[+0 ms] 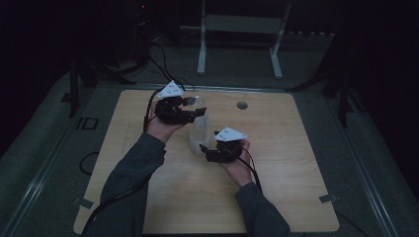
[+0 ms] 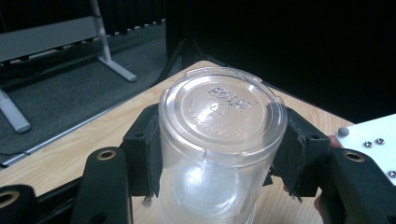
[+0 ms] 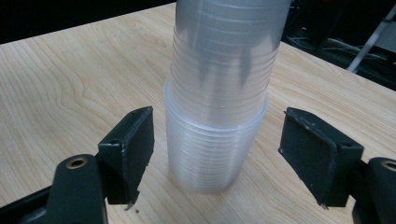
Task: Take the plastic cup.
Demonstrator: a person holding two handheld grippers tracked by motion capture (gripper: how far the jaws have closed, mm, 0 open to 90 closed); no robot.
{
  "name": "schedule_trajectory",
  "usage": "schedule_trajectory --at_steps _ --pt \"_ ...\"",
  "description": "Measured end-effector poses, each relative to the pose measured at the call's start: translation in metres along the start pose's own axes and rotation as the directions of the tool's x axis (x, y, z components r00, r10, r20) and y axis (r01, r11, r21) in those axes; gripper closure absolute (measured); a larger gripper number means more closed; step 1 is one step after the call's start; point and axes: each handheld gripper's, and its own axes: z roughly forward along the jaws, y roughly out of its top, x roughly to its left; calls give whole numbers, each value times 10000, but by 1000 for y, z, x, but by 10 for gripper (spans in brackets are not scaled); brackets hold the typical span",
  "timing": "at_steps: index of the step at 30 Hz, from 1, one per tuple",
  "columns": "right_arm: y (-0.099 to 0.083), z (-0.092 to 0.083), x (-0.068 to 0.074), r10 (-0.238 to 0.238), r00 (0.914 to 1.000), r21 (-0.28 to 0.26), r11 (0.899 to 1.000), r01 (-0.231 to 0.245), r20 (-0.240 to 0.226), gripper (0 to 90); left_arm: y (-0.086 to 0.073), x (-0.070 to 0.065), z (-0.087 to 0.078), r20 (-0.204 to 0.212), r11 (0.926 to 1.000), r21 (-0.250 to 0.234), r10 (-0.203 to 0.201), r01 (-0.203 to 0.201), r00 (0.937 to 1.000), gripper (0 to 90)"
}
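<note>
A tall stack of clear plastic cups stands upside down near the middle of the wooden table. My left gripper comes in from the left and is shut on the stack's top; its black pads press both sides of the uppermost cup. My right gripper is low at the stack's near side. Its jaws stand open on either side of the lower cups, and both pads are apart from the plastic.
A round cable hole lies in the tabletop behind and right of the stack. A white metal stand is on the dark floor past the far edge. Cables trail off the table's far left.
</note>
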Motion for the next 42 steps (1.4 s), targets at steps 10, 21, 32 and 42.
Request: schedule_trajectory --at_steps 10,21,32,42 --pt "-3 -8 -2 87 10000 59 9999 -86 -39 259 9 -3 -5 92 9997 -184 148 -146 9998 411" --pt "-6 -18 -6 101 9998 148 9998 -98 -168 260 17 -6 -14 193 9987 -381 347 -340 9992 411" --pt "-10 -29 -13 449 9986 174 9989 -444 -266 271 22 -13 -23 422 9972 -528 555 -533 9976 412" --pt "-15 -39 -13 265 9994 368 9990 -257 -214 272 23 -19 -33 649 9952 -680 747 -703 9951 411"
